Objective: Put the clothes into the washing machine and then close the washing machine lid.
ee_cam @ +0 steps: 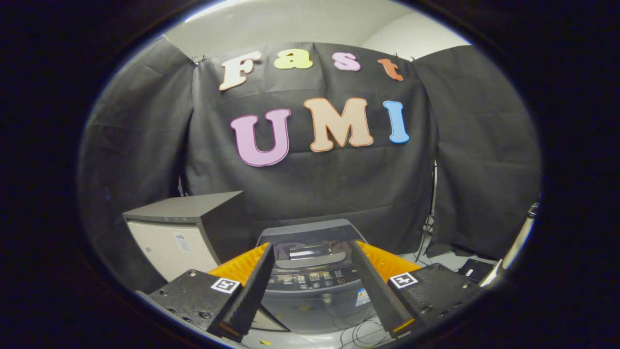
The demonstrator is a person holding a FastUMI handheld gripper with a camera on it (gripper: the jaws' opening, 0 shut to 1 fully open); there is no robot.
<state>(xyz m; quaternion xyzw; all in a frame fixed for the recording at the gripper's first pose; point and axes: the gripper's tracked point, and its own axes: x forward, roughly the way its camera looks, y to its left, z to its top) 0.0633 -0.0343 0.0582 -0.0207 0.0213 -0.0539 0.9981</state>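
Note:
A grey top-loading washing machine (310, 291) stands on the floor against the black cloth wall. Its dark glossy lid (310, 237) looks to lie flat over the tub, with a pale handle (310, 254) at its front edge and a control panel (310, 280) below that. My gripper (312, 246) is open, held above and in front of the machine. Its two fingers are spread wide with nothing between them, and the lid and panel show in the gap. I see no clothes.
A grey box-like cabinet (186, 232) with a pale front stands just left of the washer. Loose cables (361, 332) lie on the floor in front of the machine. To the right are a dark flat box (477, 269) and a slanted pale pole (518, 242).

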